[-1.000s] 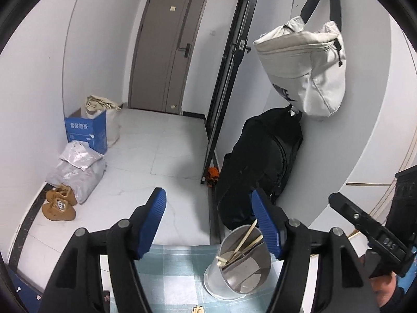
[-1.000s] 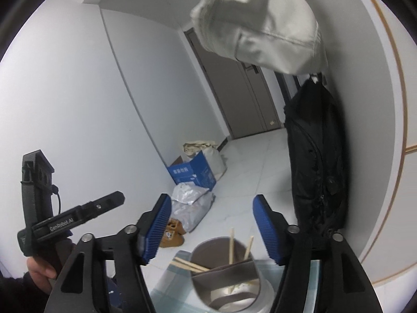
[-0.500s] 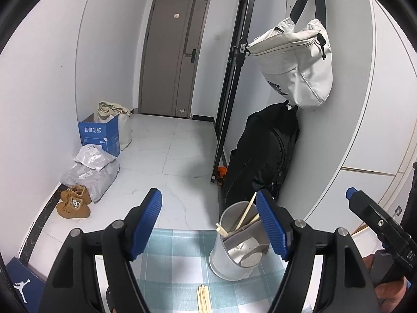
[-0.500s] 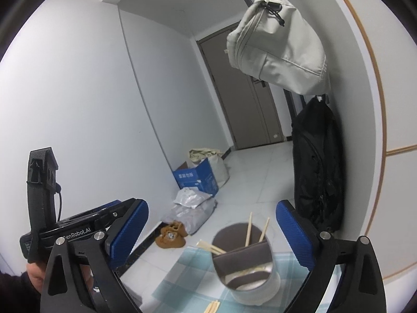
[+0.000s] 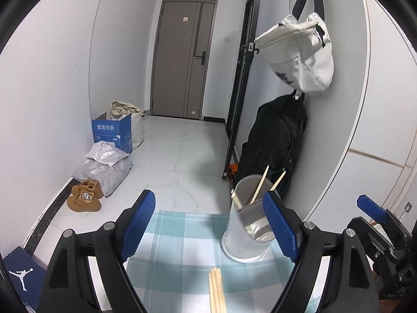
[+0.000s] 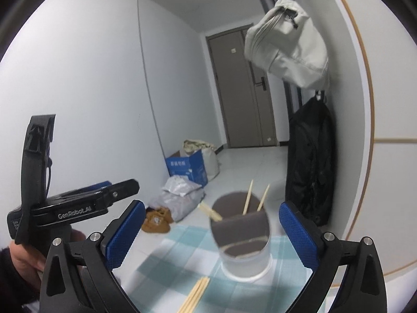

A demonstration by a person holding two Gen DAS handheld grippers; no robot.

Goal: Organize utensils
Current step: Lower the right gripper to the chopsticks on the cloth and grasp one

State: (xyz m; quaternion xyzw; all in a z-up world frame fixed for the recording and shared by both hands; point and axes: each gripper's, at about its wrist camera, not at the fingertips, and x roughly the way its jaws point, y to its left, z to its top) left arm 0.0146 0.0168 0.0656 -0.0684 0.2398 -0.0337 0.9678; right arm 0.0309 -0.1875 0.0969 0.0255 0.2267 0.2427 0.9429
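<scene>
On the checked tabletop [image 5: 179, 237], a holder [image 5: 247, 224] already contains several chopsticks [image 5: 258, 185]; a loose bundle [image 5: 216, 289] remains just before it. Both grippers, left [image 5: 208, 227] and right [image 6: 212, 234], have jaws just opened wide, empty. Task partly complete.

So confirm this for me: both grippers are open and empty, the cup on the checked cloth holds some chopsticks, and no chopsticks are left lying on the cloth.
One thing is wrong: a bundle of chopsticks lies on the checked cloth in front of the cup, as both wrist views show. The rest stands.
</scene>
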